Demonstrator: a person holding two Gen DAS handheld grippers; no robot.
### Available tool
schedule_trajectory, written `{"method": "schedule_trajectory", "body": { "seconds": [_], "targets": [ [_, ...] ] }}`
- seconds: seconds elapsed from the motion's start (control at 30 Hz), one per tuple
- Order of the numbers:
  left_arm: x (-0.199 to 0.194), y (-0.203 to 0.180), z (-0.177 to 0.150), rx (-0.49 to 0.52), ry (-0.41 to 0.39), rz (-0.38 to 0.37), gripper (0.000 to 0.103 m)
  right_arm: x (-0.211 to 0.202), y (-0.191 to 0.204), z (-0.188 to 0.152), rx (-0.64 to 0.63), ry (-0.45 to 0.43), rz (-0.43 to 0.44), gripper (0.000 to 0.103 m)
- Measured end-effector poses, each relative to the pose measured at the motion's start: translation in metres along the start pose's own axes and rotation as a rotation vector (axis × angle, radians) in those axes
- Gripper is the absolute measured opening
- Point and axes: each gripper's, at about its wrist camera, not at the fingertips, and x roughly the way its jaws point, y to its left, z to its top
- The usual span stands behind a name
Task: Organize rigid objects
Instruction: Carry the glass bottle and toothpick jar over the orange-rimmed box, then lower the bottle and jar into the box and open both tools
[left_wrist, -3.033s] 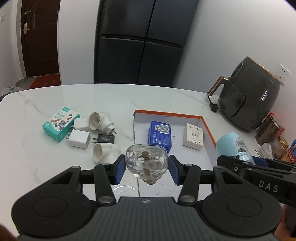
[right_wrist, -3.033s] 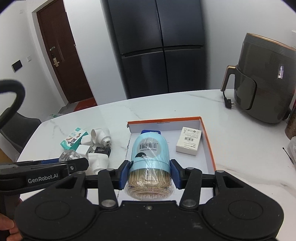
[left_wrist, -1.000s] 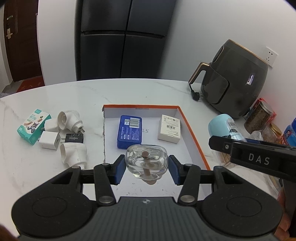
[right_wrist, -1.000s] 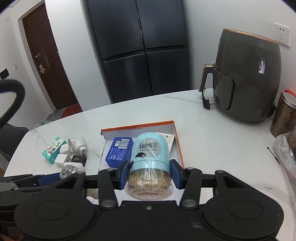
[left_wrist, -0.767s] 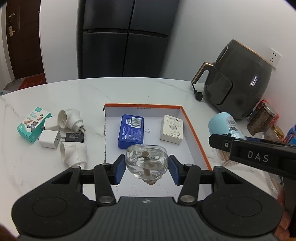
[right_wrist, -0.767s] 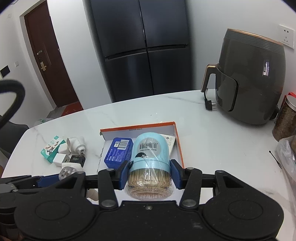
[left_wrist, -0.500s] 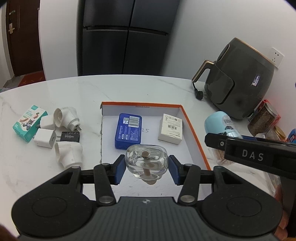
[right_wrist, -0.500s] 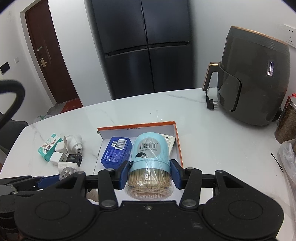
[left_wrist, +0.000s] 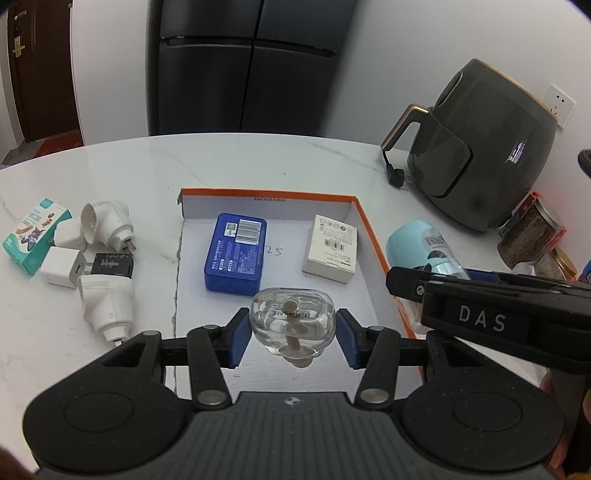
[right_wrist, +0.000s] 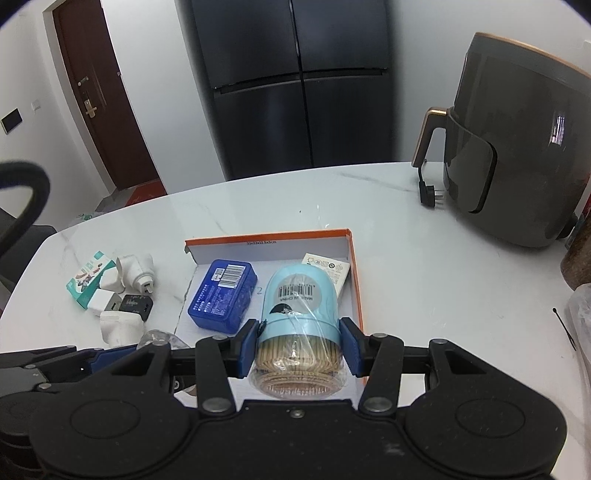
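My left gripper is shut on a clear glass bottle with a cork stopper, held above the near part of an orange-rimmed white tray. My right gripper is shut on a light blue toothpick jar wrapped in plastic, held over the tray's right side. The jar also shows in the left wrist view. In the tray lie a blue box and a white box.
Left of the tray lie several white plug adapters, a black charger and a teal packet. A dark air fryer with its cord stands at the right, with food jars beside it. A black fridge stands behind the marble table.
Both grippers have drifted a little forward over the tray, each still holding its object. The objects on the table have not moved.
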Motion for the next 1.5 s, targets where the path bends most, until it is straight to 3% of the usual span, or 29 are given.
{"method": "schedule_trajectory", "body": {
  "seconds": [0.47,0.8,1.0,1.07,1.23,1.5],
  "targets": [
    [0.012,0.003,0.0,-0.013,0.018,0.021,0.05,0.018,-0.003,0.0,-0.012,0.031,0.012,0.059],
    [0.025,0.001,0.008,0.006,0.024,0.017,0.05,0.005,-0.013,0.003,0.003,-0.035,0.002,0.062],
    [0.043,-0.005,0.017,0.017,0.058,-0.029,0.05,-0.013,-0.028,-0.005,0.042,-0.058,-0.032,0.063],
    [0.046,-0.008,0.021,0.024,0.06,-0.034,0.061,-0.019,-0.031,-0.008,0.054,-0.062,-0.052,0.063],
    [0.035,-0.006,0.026,0.026,0.03,-0.049,0.07,-0.034,-0.031,-0.016,0.076,-0.074,-0.091,0.063],
    [-0.008,0.026,0.02,0.018,0.007,0.015,0.084,-0.045,0.003,-0.025,0.067,-0.074,-0.092,0.065]
  ]
}}
